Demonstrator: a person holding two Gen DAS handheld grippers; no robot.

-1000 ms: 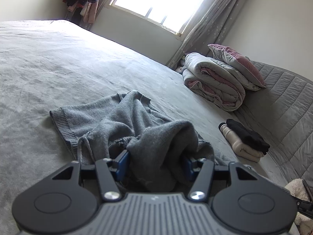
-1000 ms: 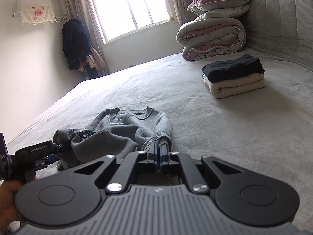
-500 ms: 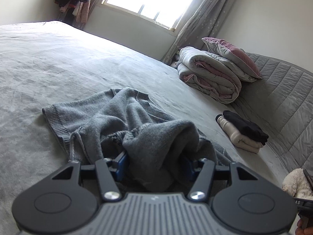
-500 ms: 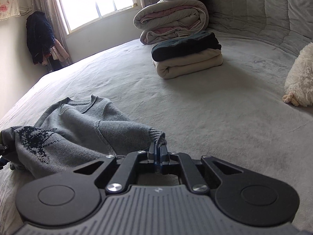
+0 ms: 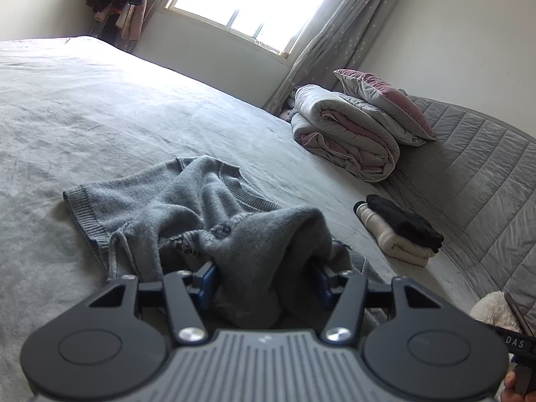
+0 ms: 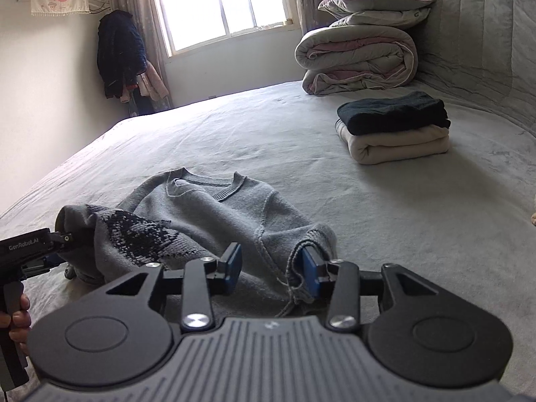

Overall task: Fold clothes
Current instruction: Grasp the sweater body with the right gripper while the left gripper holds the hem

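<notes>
Bare bed (image 6: 385, 221) right of sweater (image 6: 214, 211); folded stack (image 6: 395, 127) blocks beyond.

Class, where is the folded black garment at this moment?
In the right wrist view, the folded black garment lies upper right, stacked on a folded cream garment on the bed, just before the rolled duvet.

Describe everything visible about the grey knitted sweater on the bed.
The grey knitted sweater lies crumpled and not yet folded on the grey bedspread, its ribbed V-neck pointing toward the window. It looks like soft wool, with ribbed hem and cuffs and a dark speckled pattern on one bunched part. The left gripper holds a thick bundle of it between its jaws. The right gripper is opening; a ribbed cuff lies against one blue pad, no longer pinched.
</notes>
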